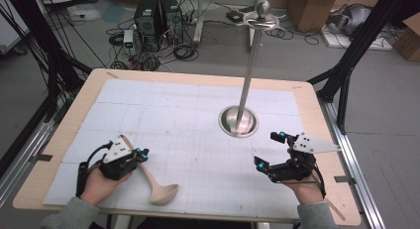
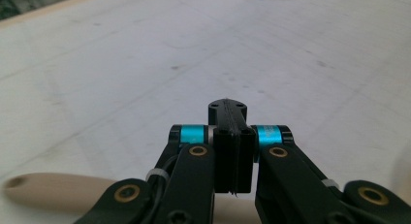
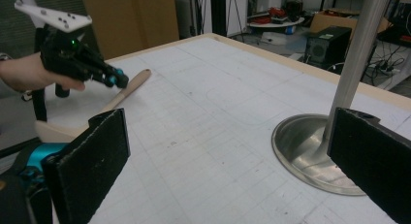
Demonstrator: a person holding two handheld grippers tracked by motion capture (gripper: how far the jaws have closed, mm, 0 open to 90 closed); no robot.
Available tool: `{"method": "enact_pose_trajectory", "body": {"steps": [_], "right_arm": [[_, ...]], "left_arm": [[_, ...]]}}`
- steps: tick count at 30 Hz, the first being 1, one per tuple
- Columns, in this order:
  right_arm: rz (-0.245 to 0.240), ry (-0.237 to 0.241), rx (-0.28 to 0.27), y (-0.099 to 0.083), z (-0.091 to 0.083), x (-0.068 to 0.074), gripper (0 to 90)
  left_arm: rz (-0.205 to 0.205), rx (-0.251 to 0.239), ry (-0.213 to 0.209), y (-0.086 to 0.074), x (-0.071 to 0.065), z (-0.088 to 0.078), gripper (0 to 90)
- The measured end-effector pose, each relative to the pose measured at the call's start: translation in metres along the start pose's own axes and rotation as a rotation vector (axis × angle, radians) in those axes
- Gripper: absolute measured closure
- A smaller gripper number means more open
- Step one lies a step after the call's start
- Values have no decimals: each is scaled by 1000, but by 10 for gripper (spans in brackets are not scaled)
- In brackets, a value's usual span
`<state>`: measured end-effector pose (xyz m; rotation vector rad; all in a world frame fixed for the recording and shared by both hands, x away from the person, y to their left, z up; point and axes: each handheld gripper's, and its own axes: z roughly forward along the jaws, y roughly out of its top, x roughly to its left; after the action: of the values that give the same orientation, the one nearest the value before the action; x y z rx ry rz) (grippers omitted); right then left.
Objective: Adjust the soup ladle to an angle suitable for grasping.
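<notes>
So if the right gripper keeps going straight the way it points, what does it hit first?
Probably the stand: in the right gripper view its steel base and pole lie just ahead of the open right gripper, toward one jaw. Depth is unclear, so it could slip past over bare table.

Even, bright overhead room light, with only soft, faint shadows on the white table (image 1: 198, 140). The steel stand (image 1: 238, 121) shows mild glare on its base and pole. The left gripper view is soft: the wooden ladle (image 2: 53, 191) is blurred and the far table hazy; the right gripper view's near fingers (image 3: 87, 161) are out of focus.
</notes>
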<state>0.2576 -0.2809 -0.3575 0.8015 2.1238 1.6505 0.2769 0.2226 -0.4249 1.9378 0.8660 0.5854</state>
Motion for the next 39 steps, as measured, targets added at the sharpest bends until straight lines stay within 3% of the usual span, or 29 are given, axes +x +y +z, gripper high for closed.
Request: {"method": "enact_pose_trajectory", "body": {"steps": [4,5,6,10,18,20,27,33,39], "right_arm": [[-5,8,8,0,3,2,1],[-3,11,12,1,3,3,1],[-10,15,8,1,4,4,1],[-14,16,6,3,4,4,1],[-7,9,6,0,3,1,1],[-11,10,6,1,3,2,1],[-7,7,6,0,4,1,1],[-7,11,9,-1,4,1,1],[1,13,11,-1,3,1,1]], "left_arm": [[-101,17,122,-10,36,-6,896],[-101,17,122,-10,36,-6,896],[-161,33,179,-15,51,-7,897],[-212,49,240,-23,72,-7,897],[-211,110,285,-33,89,3,897],[-217,152,288,-33,91,9,897],[-145,181,286,-26,88,22,897],[-172,171,269,-22,88,29,899],[-153,177,274,-21,87,30,900]]}}
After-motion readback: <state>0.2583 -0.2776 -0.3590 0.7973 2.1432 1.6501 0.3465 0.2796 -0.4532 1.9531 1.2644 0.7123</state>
